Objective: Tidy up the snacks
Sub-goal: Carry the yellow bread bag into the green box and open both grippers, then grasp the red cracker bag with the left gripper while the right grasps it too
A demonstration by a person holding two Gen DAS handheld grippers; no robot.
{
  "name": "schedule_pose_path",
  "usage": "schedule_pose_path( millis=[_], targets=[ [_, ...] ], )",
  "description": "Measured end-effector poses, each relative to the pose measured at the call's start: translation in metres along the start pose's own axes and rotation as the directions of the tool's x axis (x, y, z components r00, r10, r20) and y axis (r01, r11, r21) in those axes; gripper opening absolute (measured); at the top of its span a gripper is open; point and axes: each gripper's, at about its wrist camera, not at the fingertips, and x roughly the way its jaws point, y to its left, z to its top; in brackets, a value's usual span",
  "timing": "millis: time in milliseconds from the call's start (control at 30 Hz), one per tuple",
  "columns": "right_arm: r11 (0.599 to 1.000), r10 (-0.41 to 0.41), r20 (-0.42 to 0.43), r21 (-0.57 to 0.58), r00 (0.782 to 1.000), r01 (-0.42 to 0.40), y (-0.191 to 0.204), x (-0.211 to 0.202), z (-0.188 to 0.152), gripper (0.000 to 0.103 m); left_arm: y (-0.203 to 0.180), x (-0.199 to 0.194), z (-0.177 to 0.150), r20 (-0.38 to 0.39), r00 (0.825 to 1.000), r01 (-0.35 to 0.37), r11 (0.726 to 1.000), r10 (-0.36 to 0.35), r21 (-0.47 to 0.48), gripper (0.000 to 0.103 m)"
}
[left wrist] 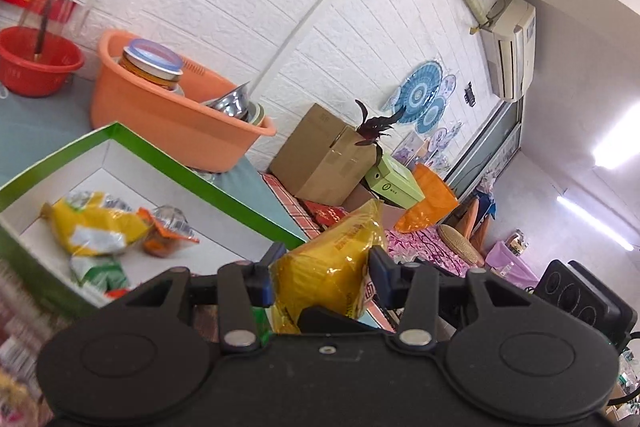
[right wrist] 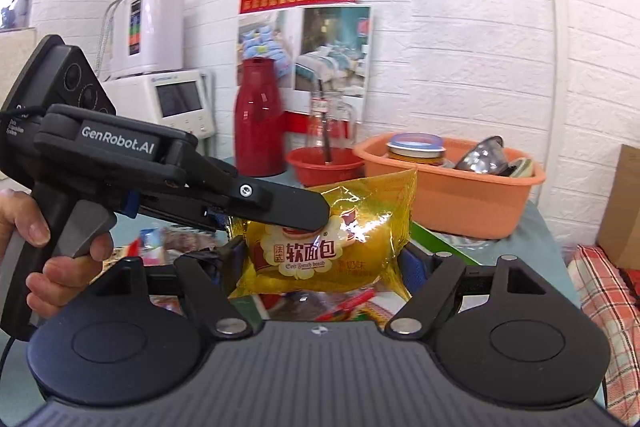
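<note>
Left tool (left wrist: 320, 267) clenched on yellow bread packet (left wrist: 336, 259), raised beside green box (left wrist: 168, 155) containing snacks. Right tool (right wrist: 320, 263): packet hides its fingertips, state undetermined.

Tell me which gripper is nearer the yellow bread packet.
Left. The left gripper is clamped on the yellow bread packet, lifted clear of the green box. The right gripper sits just behind the packet, jaws apart on either side without pressing it.
</note>
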Motion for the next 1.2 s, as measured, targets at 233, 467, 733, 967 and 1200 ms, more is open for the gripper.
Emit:
schedule_pose_path(
  millis=[233, 467, 733, 967, 1200],
  targets=[
    [0.994, -0.007, -0.008, 0.109, 1.000, 0.008, -0.032, 0.022, -0.023, 0.103, 0.016, 0.042, 0.003, -0.053, 0.998, -0.030, 0.999, 0.031, 0.013, 0.042],
    [0.991, -0.074, -0.085, 0.102, 0.994, 0.083, -0.034, 0.040, -0.043, 0.103, 0.025, 0.041, -0.003, -0.011, 0.988, -0.152, 0.988, 0.152, 0.027, 0.103],
    [0.987, -0.152, -0.015, 0.059, 0.988, 0.152, -0.017, 0.009, -0.025, 0.103, 0.010, 0.007, 0.001, 0.019, 0.983, -0.183, 0.982, 0.182, 0.051, 0.103],
    [0.993, -0.112, 0.002, 0.039, 0.994, 0.112, 0.031, -0.033, -0.030, 0.103, -0.010, -0.042, -0.025, 0.015, 0.971, -0.238, 0.971, 0.237, 0.037, 0.103],
    [0.998, -0.027, -0.077, 0.046, 0.997, 0.031, 0.082, -0.041, -0.060, 0.103, -0.004, -0.103, -0.075, 0.029, 0.954, -0.297, 0.954, 0.298, -0.040, 0.103]
  ],
)
